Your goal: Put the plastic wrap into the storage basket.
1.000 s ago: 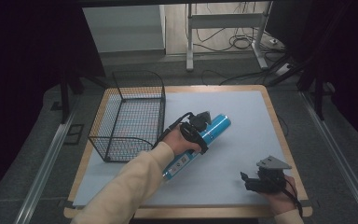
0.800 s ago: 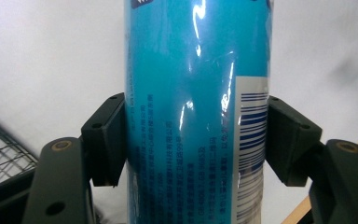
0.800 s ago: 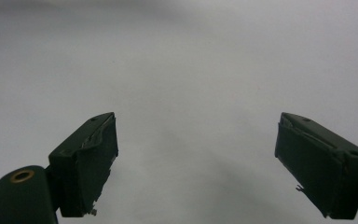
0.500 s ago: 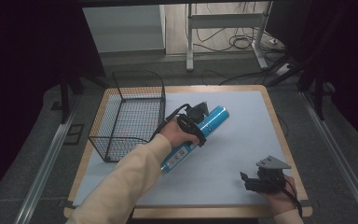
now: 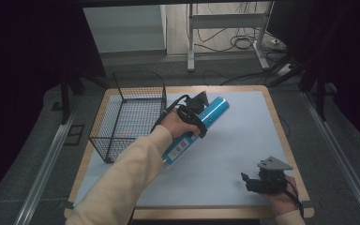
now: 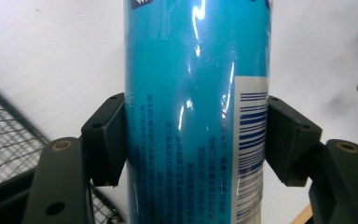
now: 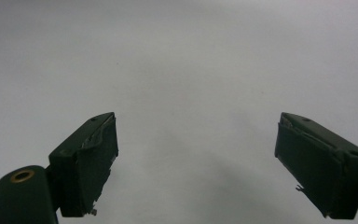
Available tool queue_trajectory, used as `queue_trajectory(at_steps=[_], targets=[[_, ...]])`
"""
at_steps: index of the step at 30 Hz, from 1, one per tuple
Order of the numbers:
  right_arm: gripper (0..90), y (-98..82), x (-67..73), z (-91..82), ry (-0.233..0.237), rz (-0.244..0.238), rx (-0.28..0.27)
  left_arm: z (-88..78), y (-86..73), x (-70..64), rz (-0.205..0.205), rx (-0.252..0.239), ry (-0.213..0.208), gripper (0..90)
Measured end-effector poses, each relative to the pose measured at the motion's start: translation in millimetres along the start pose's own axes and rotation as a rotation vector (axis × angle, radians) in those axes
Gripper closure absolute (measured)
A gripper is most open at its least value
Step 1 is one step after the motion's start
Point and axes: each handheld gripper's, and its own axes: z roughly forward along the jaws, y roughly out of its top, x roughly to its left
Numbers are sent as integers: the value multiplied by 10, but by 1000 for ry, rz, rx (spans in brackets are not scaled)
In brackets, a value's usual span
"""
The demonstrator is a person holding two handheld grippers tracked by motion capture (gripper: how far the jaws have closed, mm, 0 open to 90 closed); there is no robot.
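The blue tube [image 5: 196, 131] lies aslant over the middle of the table [image 5: 243, 136], its far end pointing up and right, just right of the wire basket [image 5: 130, 112]. The left gripper [image 6: 196, 140] clamps it across the middle, both pads pressed against its sides. Well apart, at the near right corner, the right gripper [image 7: 196, 163] rests low over bare tabletop, its jaws spread wide with nothing between them.

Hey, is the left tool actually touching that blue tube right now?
Touching. The left gripper view shows the left tool closed on the blue tube, both black pads pressed flat against its sides with no gap.
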Motion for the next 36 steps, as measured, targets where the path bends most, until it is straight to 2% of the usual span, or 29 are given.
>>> queue_trajectory(at_steps=[5, 6, 9, 14, 15, 19, 30, 36], targets=[[136, -6, -17, 12, -2, 4, 9, -113, 100, 114, 6, 5, 19, 314], [136, -5, -19, 16, -1, 4, 10, -133, 116, 128, -7, -7, 17, 314], [136, -3, -22, 22, 1, 6, 10, -208, 152, 189, 7, -5, 26, 314], [136, 0, -28, 23, -1, 6, 10, -303, 188, 269, -12, -29, 25, 314], [136, 2, -29, 22, -1, 8, 10, -327, 199, 298, -2, -20, 30, 314], [137, 3, -41, 21, -10, 10, 8, -366, 249, 354, -23, -36, 28, 314], [137, -3, -72, 24, -10, 16, 7, -484, 434, 483, -19, -40, 42, 314], [137, -14, -73, 22, -11, 24, 13, -553, 516, 661, -49, -53, 43, 314]])
